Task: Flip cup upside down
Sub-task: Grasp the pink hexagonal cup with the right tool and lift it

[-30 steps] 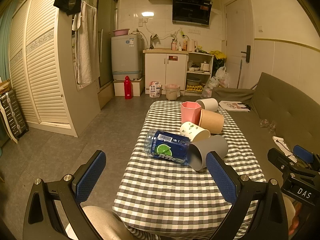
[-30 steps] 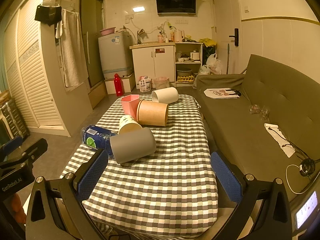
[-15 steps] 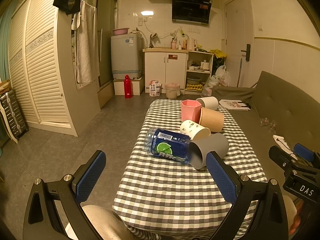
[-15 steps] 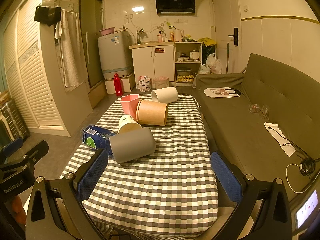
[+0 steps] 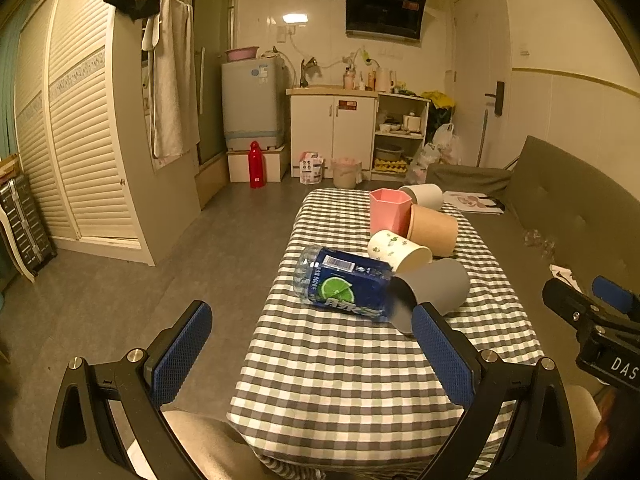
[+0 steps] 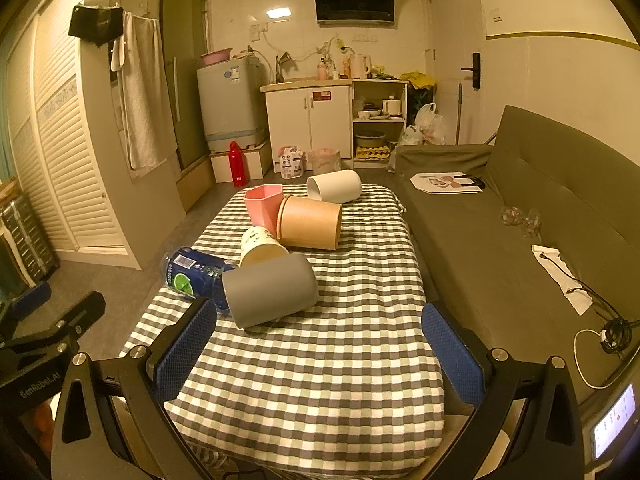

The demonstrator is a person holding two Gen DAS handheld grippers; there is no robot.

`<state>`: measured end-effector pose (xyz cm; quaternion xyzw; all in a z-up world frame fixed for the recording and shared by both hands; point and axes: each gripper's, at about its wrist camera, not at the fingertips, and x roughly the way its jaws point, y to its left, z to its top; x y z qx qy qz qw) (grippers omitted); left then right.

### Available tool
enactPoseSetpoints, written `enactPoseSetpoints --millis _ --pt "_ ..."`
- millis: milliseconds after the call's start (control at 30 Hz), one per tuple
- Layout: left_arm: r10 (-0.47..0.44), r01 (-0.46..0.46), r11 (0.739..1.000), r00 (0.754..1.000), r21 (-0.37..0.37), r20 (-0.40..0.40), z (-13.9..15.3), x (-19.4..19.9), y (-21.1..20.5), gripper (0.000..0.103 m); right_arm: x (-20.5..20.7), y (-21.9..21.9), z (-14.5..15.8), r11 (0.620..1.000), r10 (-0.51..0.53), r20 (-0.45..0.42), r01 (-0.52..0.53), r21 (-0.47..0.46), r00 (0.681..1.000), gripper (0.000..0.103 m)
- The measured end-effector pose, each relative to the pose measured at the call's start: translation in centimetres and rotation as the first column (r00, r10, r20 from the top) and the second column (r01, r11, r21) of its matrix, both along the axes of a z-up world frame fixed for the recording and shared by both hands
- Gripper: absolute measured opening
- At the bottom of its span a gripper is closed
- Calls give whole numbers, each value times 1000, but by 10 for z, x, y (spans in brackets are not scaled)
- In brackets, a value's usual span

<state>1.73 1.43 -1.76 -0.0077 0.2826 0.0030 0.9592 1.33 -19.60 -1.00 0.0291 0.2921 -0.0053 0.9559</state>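
Left tool (image 5: 310,350): spread wide, holding nothing; "GenRobot.AI" on its body.
Bottle (image 6: 196,278): blue lime label with barcode, on its side, touching the grey cup (image 6: 270,292).
Grey cup: on its side, mid-surface (image 6: 340,360).
Right tool (image 6: 320,354): spread wide, holding nothing; marked "DAS".

**A small kitchen-corner room in warm light**

A checkered tablecloth (image 6: 320,360) covers the table, and a blue bottle (image 5: 346,286) with a lime on its label lies on its side there. To the right runs a grey-green sofa (image 6: 520,208) with a sheet of paper (image 6: 446,182) and a white cloth (image 6: 560,276) on the seat. At the far wall stand a washing machine (image 6: 230,102), a white cabinet (image 6: 308,118) and, on the floor, a red flask (image 6: 236,162) (upright). A towel (image 6: 140,92) hangs by the louvred doors (image 5: 80,152).
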Motion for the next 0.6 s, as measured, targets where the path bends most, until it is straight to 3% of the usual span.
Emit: enactPoseSetpoints --millis 267,467,600 --pt "45 -45 999 999 -5 -19 -8 48 38 103 55 32 1 998 47 -29 -48 -28 998 103" --pt "70 -70 998 997 -3 -29 -10 100 63 103 127 59 0 993 103 -62 -106 -46 993 103" --pt "80 -80 997 996 5 -36 -18 133 73 103 181 64 -8 995 87 -103 -91 -35 991 103"
